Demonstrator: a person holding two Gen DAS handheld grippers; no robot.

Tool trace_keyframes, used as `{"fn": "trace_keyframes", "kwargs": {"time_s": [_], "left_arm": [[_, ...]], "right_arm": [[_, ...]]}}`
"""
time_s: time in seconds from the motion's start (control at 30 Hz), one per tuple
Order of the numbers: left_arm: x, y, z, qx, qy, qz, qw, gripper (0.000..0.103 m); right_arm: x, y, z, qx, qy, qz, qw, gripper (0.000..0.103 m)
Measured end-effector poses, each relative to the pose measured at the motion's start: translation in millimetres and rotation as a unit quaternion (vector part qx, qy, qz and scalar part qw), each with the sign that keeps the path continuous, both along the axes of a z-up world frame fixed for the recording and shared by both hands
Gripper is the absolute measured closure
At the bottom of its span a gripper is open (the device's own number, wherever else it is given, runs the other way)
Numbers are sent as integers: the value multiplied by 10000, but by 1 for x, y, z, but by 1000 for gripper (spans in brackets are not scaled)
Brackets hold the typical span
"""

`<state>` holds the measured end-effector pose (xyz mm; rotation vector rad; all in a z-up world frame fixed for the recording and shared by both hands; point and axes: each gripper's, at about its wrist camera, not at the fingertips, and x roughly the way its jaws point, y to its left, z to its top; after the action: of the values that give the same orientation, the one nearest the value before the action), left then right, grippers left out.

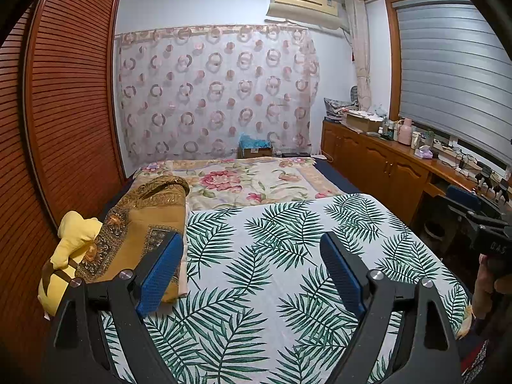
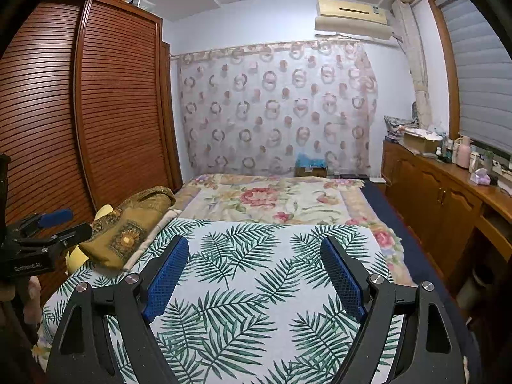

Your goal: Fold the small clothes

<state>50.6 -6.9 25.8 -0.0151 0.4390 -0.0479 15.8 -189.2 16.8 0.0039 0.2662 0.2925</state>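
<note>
A crumpled yellow garment (image 1: 73, 246) with a dark brown band lies at the bed's left edge, against a folded gold-brown patterned cloth (image 1: 137, 224). In the right wrist view the yellow garment (image 2: 76, 260) peeks out under the gold-brown cloth (image 2: 134, 224). My left gripper (image 1: 251, 240) hovers open over the palm-leaf sheet (image 1: 272, 256), its left pad near the gold-brown cloth, nothing between the fingers. My right gripper (image 2: 252, 243) is open and empty above the same sheet (image 2: 256, 288). Each sees the other: the right gripper (image 1: 460, 204) at the right edge, the left gripper (image 2: 68, 224) at the left.
A floral blanket (image 1: 249, 179) covers the far half of the bed. A slatted wooden wardrobe (image 1: 64, 96) runs along the left. A wooden cabinet (image 1: 384, 163) cluttered with bottles and boxes lines the right, below a blind-covered window. A person's hand (image 1: 486, 281) holds the right gripper.
</note>
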Motion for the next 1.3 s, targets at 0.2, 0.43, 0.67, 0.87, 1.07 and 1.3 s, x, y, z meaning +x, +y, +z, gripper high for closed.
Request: {"fn": "trace_keyframes", "kwargs": {"time_s": [0.2,0.43,0.67,0.87,1.07,1.3], "left_arm": [[0,0,0,6,-2,6,10000,15],[0,1,0,10,-6,3,10000,15],[-2,-3,2,4,-36,5,10000,15],[-4,-3,4,6,-38,8,10000,15],[-4,-2,4,11,-42,12,10000,15],[-5,-2,5,4,-52,19,10000,15]], "right_arm": [[1,-3,2,-8,-2,-11,10000,17],[3,-8,4,-8,7,-9,10000,17],[3,-10,3,-11,7,-3,10000,17],[3,-12,4,-3,14,9,10000,17],[2,-17,6,5,2,19,10000,17],[2,-19,7,8,-4,25,10000,17]]}}
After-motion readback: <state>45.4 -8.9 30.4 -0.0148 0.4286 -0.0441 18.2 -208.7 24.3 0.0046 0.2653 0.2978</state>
